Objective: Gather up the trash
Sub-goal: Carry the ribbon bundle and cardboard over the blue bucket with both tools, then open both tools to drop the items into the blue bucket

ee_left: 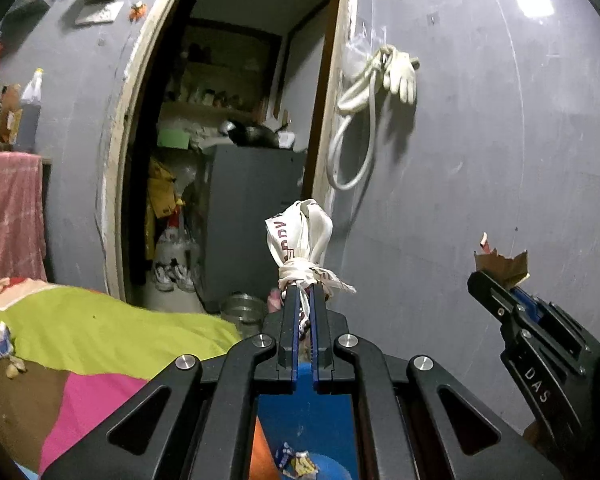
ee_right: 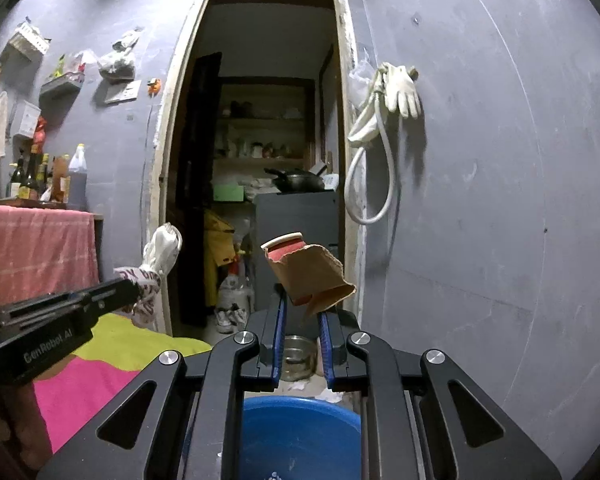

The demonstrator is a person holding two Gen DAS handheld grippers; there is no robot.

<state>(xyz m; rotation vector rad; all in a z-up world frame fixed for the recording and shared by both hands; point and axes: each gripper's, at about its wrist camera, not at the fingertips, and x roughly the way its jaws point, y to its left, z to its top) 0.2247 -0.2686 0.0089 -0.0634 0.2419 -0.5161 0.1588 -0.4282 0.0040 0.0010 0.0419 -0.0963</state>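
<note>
Below, between our arms, we see the round blue plastic basin (ee_right: 300,432) with a few crumpled wrappers (ee_left: 296,462) in it. Our left gripper (ee_left: 304,292) has its jaws nearly closed on the knotted white cloth bag with red lettering (ee_left: 300,240), while our right gripper (ee_right: 303,308) clamps the torn brown paper cup with a red inside (ee_right: 308,276), both held up in the air. Beyond them we face the patchwork bed cover (ee_left: 100,332), the grey wall (ee_right: 480,200), its open doorway (ee_right: 268,140) and a white glove hanging on a hose (ee_right: 400,88).
</note>
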